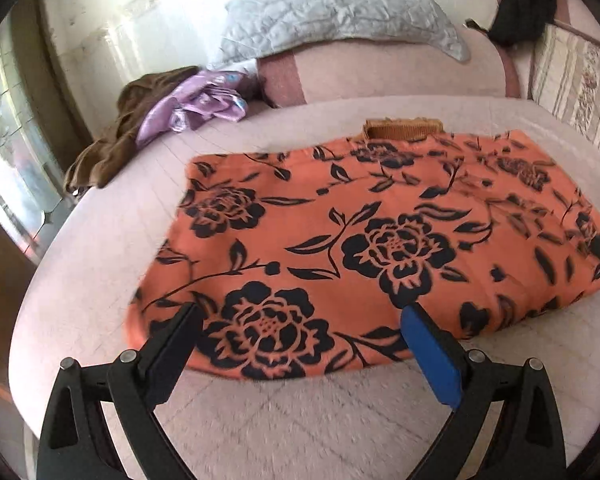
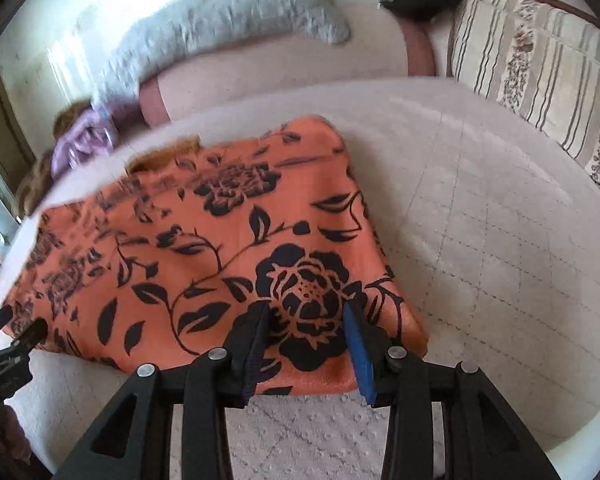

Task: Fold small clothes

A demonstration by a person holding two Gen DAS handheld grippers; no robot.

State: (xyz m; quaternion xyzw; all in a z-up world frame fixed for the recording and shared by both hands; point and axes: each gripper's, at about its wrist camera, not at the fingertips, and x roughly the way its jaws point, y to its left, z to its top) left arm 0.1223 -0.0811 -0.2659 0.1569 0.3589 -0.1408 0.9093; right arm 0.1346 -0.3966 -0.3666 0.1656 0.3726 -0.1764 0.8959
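Orange cloth printed with black flowers, the garment (image 1: pixel 380 240) I am folding, lies spread flat on the pale quilted bed (image 1: pixel 100 264), with a ribbed tan band (image 1: pixel 404 128) peeking out at its far edge. My left gripper (image 1: pixel 300 320) hangs over the near hem with its jaws spread wide; its black finger sits at the cloth's near left corner and the blue-padded one further right along the hem, and neither pad presses on the fabric, so I hold nothing on that side. My right gripper (image 2: pixel 306 320) is over the garment's near right corner (image 2: pixel 380 340), its jaws partly parted with a large black rose showing between the fingers; the pads stand apart from each other and I see no fold pinched between them, though whether the tips touch the cloth below I cannot tell. From the right wrist view my left gripper shows at the lower left edge by the garment's other near corner. Beyond the garment, a crumpled brown piece (image 1: pixel 112 148) and a shiny lilac one (image 1: pixel 192 108) lie heaped together by the bed's far left edge. A grey quilted pillow (image 1: pixel 340 16) rests on a pink bolster (image 1: pixel 380 76) at the head, and a striped floral cushion (image 2: pixel 540 80) stands to the right.
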